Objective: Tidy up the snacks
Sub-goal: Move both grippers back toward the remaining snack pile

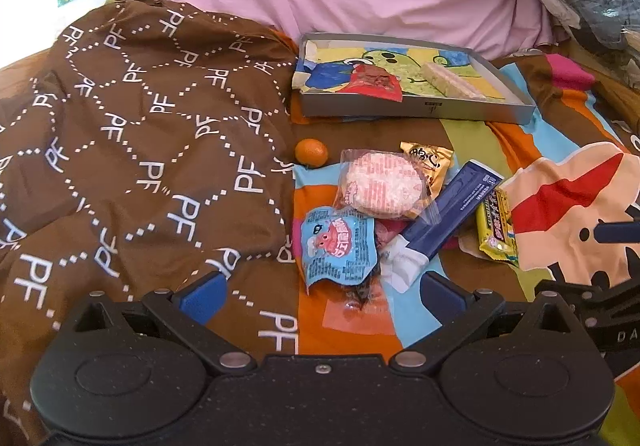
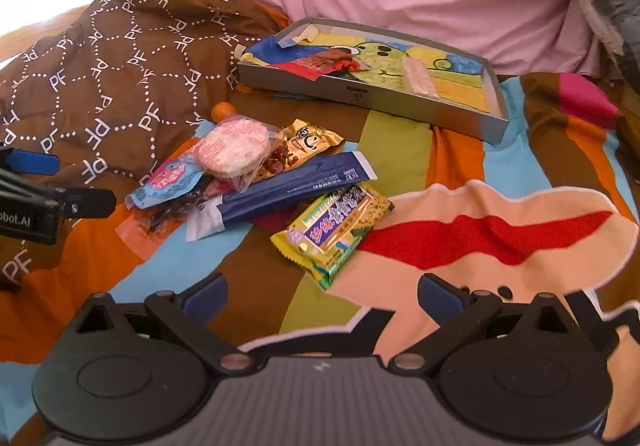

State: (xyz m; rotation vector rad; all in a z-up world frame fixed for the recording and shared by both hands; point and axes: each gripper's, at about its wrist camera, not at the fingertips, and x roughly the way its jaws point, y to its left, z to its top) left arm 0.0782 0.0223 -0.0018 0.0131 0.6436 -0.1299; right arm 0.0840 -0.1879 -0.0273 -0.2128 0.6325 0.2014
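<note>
Open right gripper (image 2: pixel 322 296) below yellow snack (image 2: pixel 332 232)

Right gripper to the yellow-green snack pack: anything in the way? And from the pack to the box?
Nothing visible. The right gripper is open, with only bare bedspread between it and the yellow-green pack. From there to the grey box the striped bedspread is bare too; the snack pile, including the blue bar, lies to the left of that line.
</note>
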